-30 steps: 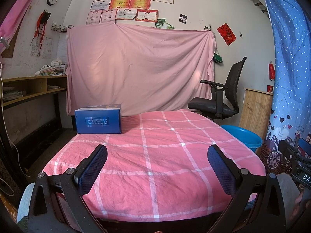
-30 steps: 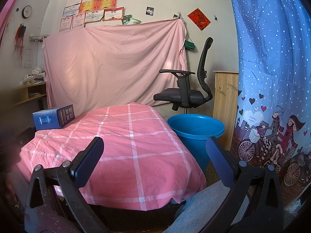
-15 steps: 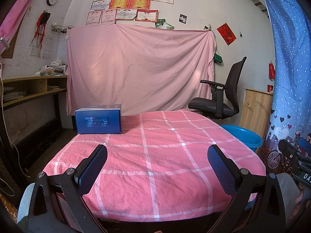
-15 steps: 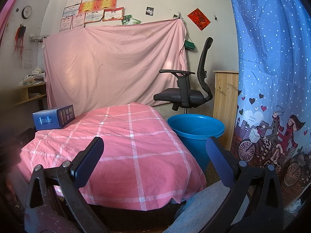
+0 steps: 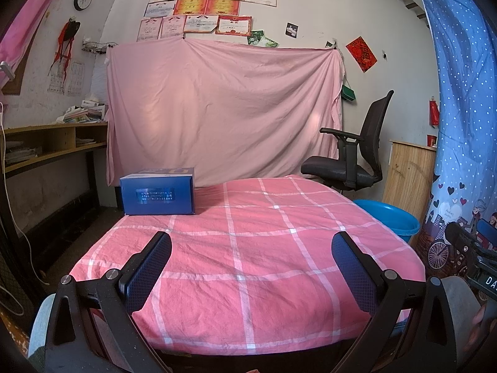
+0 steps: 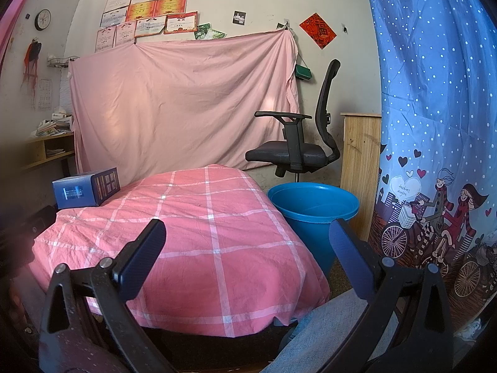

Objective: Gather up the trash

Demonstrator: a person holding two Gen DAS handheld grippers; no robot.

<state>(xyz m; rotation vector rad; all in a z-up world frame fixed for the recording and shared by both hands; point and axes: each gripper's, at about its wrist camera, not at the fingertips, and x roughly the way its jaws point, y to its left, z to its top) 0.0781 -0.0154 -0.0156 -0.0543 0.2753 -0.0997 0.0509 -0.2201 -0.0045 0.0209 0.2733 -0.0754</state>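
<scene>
Left gripper: black two-finger unit, jaws spread wide, nothing between them; held low at the near edge of the bench, pointing level across it.
Right gripper: same type, jaws spread wide, nothing held; level, aimed over the bench's right near corner.
Bench: surface covered by a pink cloth with a white grid pattern.
Blue rectangular cardboard box: lying on its long side at the far left corner of the bench, well apart from both grippers; a pale printed label on its front face, too small to read. In the right wrist view the end panel shows small pictures.
Blue round plastic bucket: on the floor just beside the bench's right edge, upright, mouth open.
Writing: white "DA" on a black device at the left view's right edge; "fashion" on the blue dotted curtain; wall certificates illegible.
Person: blue denim below the right gripper.
</scene>
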